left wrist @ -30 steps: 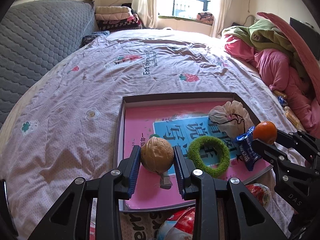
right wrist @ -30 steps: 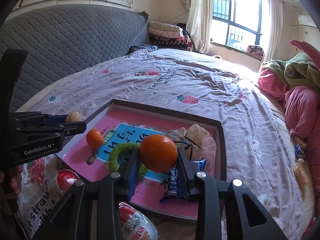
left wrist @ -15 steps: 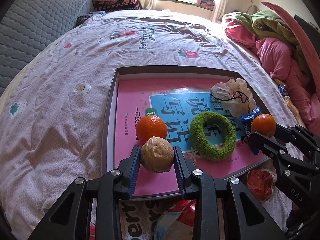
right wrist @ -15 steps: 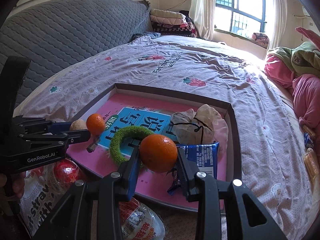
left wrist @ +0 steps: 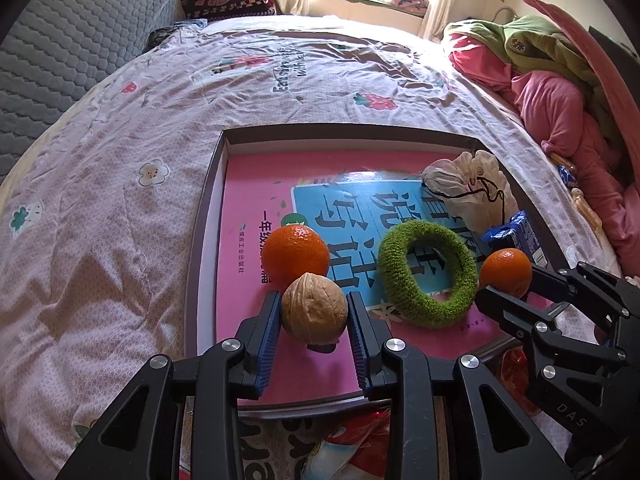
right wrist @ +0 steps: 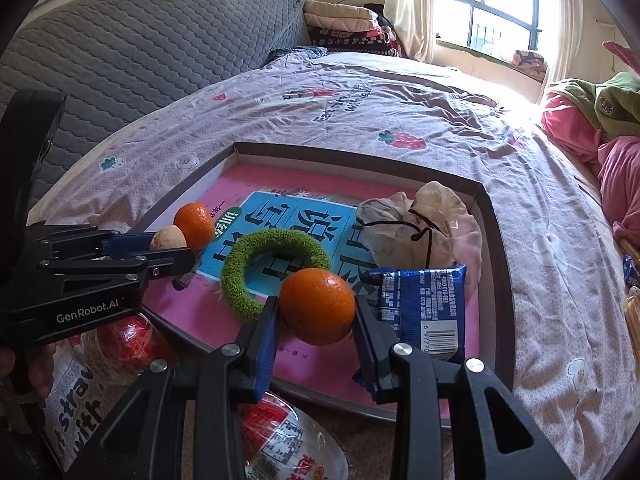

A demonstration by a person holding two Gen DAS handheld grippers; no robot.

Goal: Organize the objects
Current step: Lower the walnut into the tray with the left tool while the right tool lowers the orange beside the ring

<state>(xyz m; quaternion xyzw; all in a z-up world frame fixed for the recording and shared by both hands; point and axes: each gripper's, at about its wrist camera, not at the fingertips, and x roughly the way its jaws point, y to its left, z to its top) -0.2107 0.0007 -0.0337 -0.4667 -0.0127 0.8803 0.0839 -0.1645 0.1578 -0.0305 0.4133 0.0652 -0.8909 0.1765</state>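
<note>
Two claws in view, each closed on one item. The left claw [left wrist: 314,322] grips a single tan, ridged walnut [left wrist: 314,312] between its blue pads, above the near left part of the shallow dark-rimmed cardboard tray [left wrist: 204,216]. The right claw [right wrist: 316,320] grips a round orange mandarin [right wrist: 317,306] above the tray's near right part.

Mandarins counted: two. The second mandarin [left wrist: 297,254] rests on the tray floor just behind the walnut.

Tray contents, one of each: a pink and blue printed workbook [left wrist: 256,184] lining the floor; a fuzzy green knitted ring [left wrist: 428,278] lying flat near the middle; a crumpled pale drawstring cloth pouch [right wrist: 424,224] in the far right corner; a blue foil snack packet [right wrist: 420,304] beside the held mandarin, partly hidden by the right claw.

The tray lies on a bed with a lilac flower-print sheet [left wrist: 120,220]. Two clear-wrapped red packages sit on the sheet in front of the tray: one [right wrist: 124,340] under the left claw's body, one [right wrist: 288,440] between the right claw's arms. Pink and green bedding [left wrist: 560,92] is heaped on the right. A grey quilted headboard [right wrist: 140,52] stands at left.
</note>
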